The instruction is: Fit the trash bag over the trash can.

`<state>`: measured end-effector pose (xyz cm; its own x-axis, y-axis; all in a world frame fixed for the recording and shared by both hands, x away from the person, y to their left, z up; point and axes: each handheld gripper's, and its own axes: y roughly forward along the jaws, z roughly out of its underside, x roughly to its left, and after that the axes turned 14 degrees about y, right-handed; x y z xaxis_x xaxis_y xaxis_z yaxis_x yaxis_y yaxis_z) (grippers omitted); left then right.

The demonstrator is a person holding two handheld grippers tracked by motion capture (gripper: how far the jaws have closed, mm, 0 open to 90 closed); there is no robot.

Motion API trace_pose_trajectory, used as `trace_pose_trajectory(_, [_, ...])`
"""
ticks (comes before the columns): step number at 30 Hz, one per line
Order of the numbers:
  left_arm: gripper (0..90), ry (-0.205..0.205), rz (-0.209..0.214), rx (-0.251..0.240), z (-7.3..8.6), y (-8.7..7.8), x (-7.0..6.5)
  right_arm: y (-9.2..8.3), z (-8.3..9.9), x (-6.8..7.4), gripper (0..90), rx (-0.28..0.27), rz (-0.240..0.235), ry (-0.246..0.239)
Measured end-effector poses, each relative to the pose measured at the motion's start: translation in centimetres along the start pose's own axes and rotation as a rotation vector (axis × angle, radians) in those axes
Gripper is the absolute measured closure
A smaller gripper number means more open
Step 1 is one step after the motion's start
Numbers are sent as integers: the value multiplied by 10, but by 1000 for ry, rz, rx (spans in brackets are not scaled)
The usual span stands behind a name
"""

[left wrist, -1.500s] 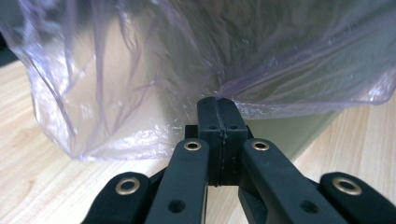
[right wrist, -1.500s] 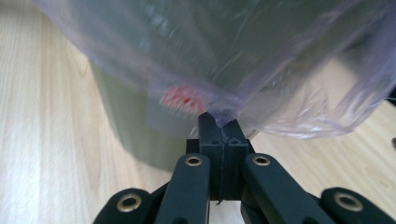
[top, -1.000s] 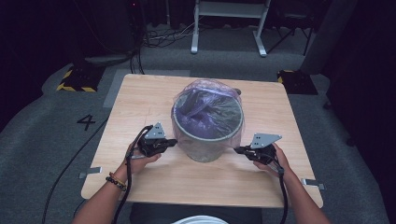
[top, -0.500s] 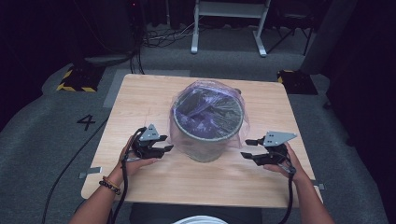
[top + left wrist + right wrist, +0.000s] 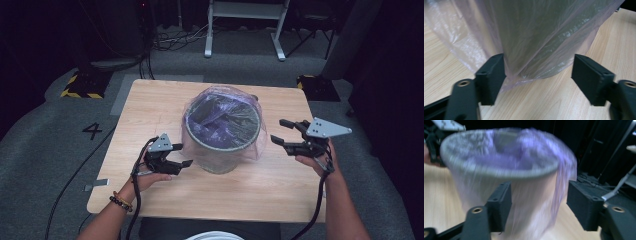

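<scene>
On the wooden table [image 5: 150, 107] the left gripper [image 5: 175, 155] sits low over the surface, toward the near left part of it, held in the person's left hand [image 5: 150, 177] with a beaded bracelet [image 5: 121, 202] at the wrist. Its jaws have just been opening and now stand apart. From the left gripper view [image 5: 539, 72] the loose plastic hangs in the gap between them, and the left jaw's inner face appears to lie against a fold of the film, though neither pad presses on it.

In the middle of the table stands the grey bin [image 5: 222, 150], upright, with a thin purple-tinted bag [image 5: 220, 112] lining it and draped over its rim and down its outside wall. The hem of the bag reaches the tabletop on the side facing the left gripper.

To the right, the right gripper [image 5: 285, 135] is held up off the surface beside the bin, near the right edge, level with the rim and clear of it. Its jaws have also just been opening and stand apart with nothing gripped. The right gripper view [image 5: 539, 202] is blurred, but it looks across at the bin and bag from just under rim height.
</scene>
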<state>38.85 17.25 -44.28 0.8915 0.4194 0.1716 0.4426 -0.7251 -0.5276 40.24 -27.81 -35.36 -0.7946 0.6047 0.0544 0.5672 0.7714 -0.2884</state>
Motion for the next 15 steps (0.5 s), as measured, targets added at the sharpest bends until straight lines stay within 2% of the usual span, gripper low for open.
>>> trace_pose_trajectory(3, [463,15,-22,23,-3,3,0,17,-23,-1,443,-4,-10,-31])
trace_pose_trajectory(6, [580,28,-10,35,-5,6,2,36,-42,-5,459,1,-34,-39])
trace_pose_trajectory(8, [702,36,-4,37,-7,9,3,54,-53,-8,479,27,-40,-53])
trace_pose_trajectory(11, [806,52,5,41,-9,12,4,77,-64,-10,487,73,-61,-61])
trace_pose_trajectory(12, [827,57,10,45,-9,14,4,83,-66,-9,488,95,-61,-70])
trace_pose_trajectory(13, [867,59,9,48,-9,15,5,94,-69,-10,494,119,-35,-81])
trace_pose_trajectory(15, [900,68,13,54,-8,17,5,107,-71,-12,514,149,-40,-79])
